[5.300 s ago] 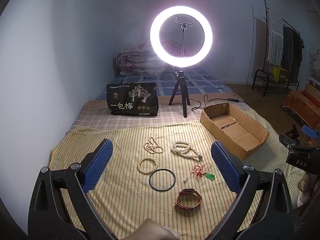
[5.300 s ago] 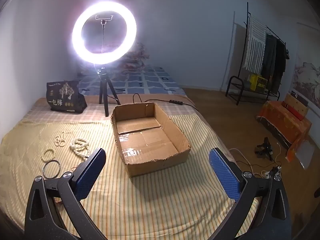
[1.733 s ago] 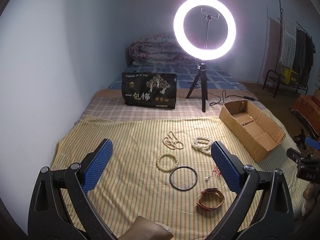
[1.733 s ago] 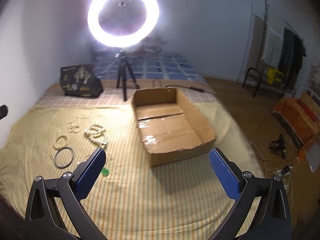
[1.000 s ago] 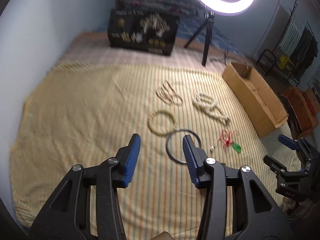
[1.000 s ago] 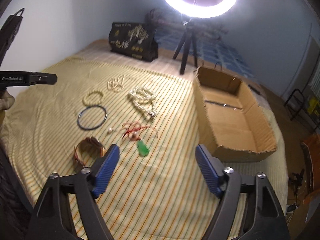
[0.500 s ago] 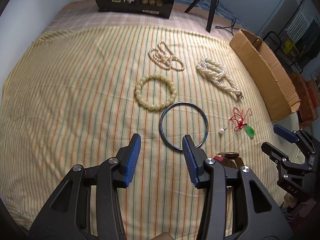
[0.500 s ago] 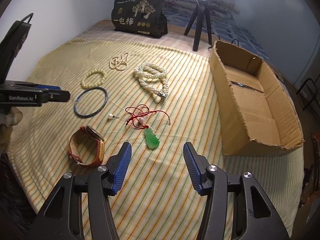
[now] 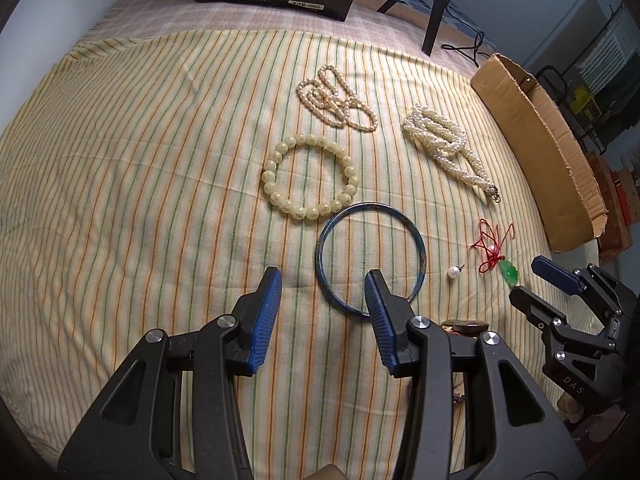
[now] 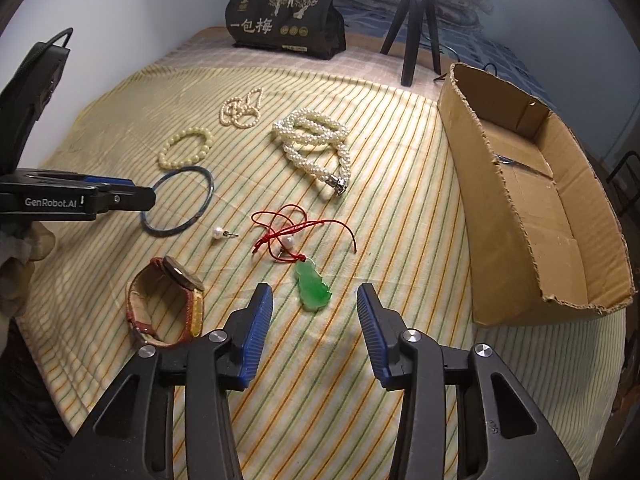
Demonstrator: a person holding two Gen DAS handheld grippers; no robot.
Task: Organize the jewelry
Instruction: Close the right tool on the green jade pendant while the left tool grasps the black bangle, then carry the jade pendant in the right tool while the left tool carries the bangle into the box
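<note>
Left view: the left gripper (image 9: 324, 286) is spread apart, empty, with one finger over the blue bangle (image 9: 370, 257) on the cloth (image 9: 120, 200).

Right view: the right gripper (image 10: 314, 300) is spread too, just short of the green pendant (image 10: 314, 289). The box (image 10: 560, 216) looks empty, so I think everything is left.

A yellow striped cloth (image 9: 140, 184) covers the near part of a bed; beyond it lies a pale checked blanket (image 10: 360, 64). A black tripod stand (image 10: 416, 20) rests on that blanket beside a black printed bag (image 10: 286, 18). A plain pale wall (image 10: 120, 20) rises at the left. A dark metal rack (image 9: 588, 92) stands at the far right.
</note>
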